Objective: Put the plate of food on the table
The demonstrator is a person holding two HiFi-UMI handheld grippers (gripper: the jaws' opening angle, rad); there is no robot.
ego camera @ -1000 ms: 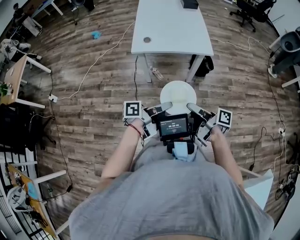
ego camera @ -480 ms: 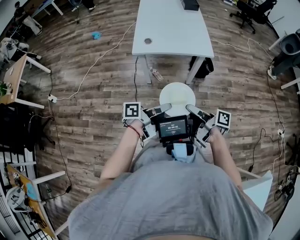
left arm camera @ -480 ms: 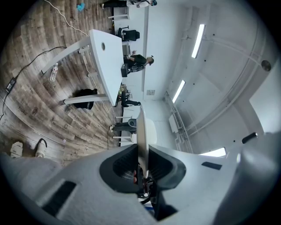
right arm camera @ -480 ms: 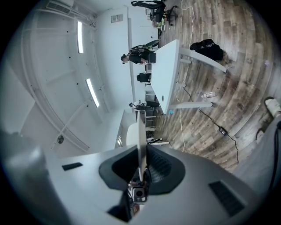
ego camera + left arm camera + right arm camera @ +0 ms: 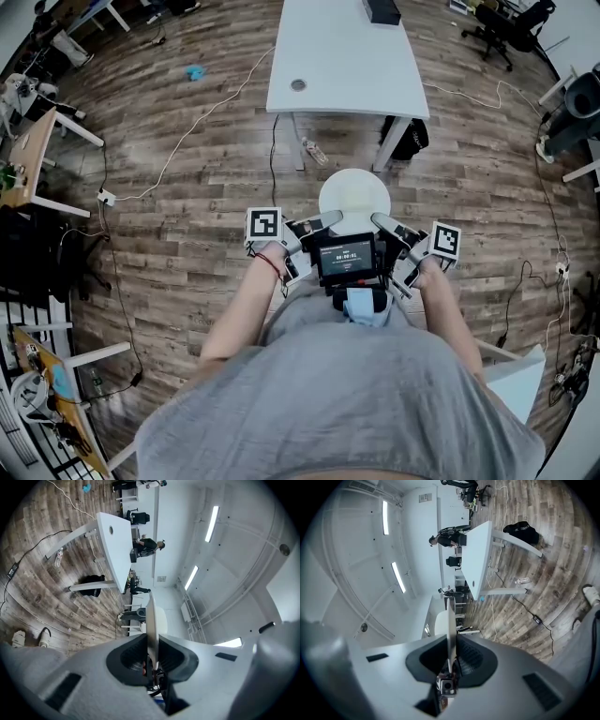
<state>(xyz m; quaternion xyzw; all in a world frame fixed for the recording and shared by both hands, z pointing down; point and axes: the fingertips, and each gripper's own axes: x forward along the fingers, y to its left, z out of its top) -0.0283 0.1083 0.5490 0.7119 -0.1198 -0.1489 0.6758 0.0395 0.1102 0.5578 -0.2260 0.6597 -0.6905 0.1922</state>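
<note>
A round white plate [image 5: 354,196] is held level in front of the person, above the wooden floor. My left gripper [image 5: 335,217] pinches its left rim and my right gripper [image 5: 378,219] pinches its right rim. In the left gripper view the plate [image 5: 152,625] shows edge-on between the shut jaws. The right gripper view shows the same thin plate [image 5: 450,630] clamped between its jaws. No food is visible on the plate from here. The white table [image 5: 343,56] stands ahead, its near edge a short way beyond the plate.
A black box [image 5: 382,10] sits at the table's far end and a round cable hole [image 5: 298,84] near its left front. A black bag [image 5: 407,137] leans by the right table leg. Cables [image 5: 202,112] run over the floor. Other desks stand at the left [image 5: 28,155].
The table has drawn slightly closer and lower in the head view as the person advances with the plate. Both grips are unchanged.
</note>
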